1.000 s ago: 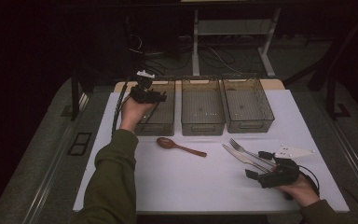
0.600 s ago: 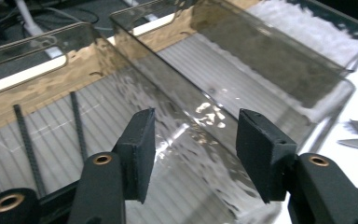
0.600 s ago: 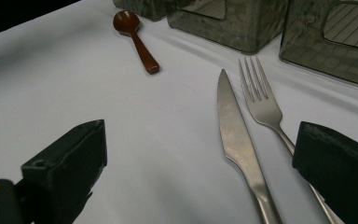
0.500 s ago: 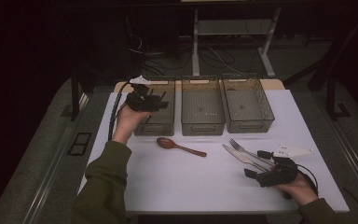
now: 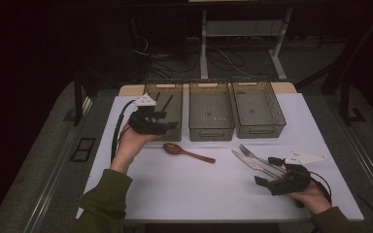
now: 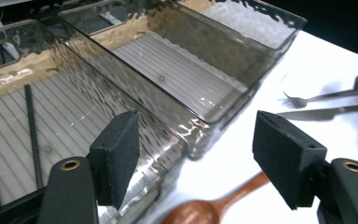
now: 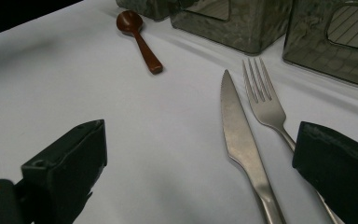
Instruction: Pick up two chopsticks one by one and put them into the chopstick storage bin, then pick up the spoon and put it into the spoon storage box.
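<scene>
My left gripper (image 5: 169, 121) hovers at the near end of the left bin (image 5: 150, 94), open; its jaws have just been opening with nothing between them. In the left gripper view (image 6: 196, 149) the bin wall (image 6: 158, 126) lies under the jaws, and black chopsticks (image 6: 30, 126) rest on the bin floor. A wooden spoon (image 5: 187, 153) lies on the white mat in front of that bin. My right gripper (image 5: 267, 171) rests open near the front right, by the handles of a knife (image 5: 250, 164) and a fork (image 5: 250, 153). Between its jaws (image 7: 198, 158) is bare mat, with the knife (image 7: 242, 140) and fork (image 7: 265, 102) to the right.
Three smoky clear bins stand side by side at the back of the mat: the middle bin (image 5: 210, 131) and the right bin (image 5: 279, 109) hold nothing I can make out. The white mat (image 5: 184, 194) is bare toward the front edge. Dark floor and cables lie beyond.
My left hand has drawn back from over the left bin toward its near end, and its jaws have spread wider. The right hand, spoon, knife and fork have stayed put.
</scene>
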Motion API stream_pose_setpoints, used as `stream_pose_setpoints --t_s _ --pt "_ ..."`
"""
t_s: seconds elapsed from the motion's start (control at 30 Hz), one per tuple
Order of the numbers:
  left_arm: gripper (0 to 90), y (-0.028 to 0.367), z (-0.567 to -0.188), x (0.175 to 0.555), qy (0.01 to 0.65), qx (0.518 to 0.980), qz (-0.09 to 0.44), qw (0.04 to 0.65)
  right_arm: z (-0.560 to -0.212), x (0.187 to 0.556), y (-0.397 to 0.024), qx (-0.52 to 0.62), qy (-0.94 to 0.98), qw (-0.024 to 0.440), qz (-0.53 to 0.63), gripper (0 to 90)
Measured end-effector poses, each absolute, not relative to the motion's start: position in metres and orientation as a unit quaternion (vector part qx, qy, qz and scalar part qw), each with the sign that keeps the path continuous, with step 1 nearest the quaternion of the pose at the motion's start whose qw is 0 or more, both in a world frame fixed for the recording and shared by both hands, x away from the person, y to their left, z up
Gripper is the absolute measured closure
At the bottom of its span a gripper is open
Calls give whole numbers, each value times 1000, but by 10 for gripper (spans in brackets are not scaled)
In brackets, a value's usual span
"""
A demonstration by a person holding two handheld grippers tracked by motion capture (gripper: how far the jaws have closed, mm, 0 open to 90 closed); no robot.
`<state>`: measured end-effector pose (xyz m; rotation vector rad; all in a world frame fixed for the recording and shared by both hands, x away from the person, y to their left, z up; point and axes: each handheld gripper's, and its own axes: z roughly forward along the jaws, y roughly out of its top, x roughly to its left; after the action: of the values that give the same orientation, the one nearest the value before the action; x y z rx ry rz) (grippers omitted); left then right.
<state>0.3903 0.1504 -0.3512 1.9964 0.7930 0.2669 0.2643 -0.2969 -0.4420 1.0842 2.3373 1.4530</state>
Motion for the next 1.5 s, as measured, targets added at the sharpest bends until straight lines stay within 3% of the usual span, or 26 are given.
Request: stream_pose_setpoints --t_s 1.1,1.5 --pt "0 151 -410 297 274 822 95 490 -441 260 -299 364 787 99 488 24" --pt "0 159 -429 306 311 822 99 467 -442 260 -299 365 787 99 487 24"
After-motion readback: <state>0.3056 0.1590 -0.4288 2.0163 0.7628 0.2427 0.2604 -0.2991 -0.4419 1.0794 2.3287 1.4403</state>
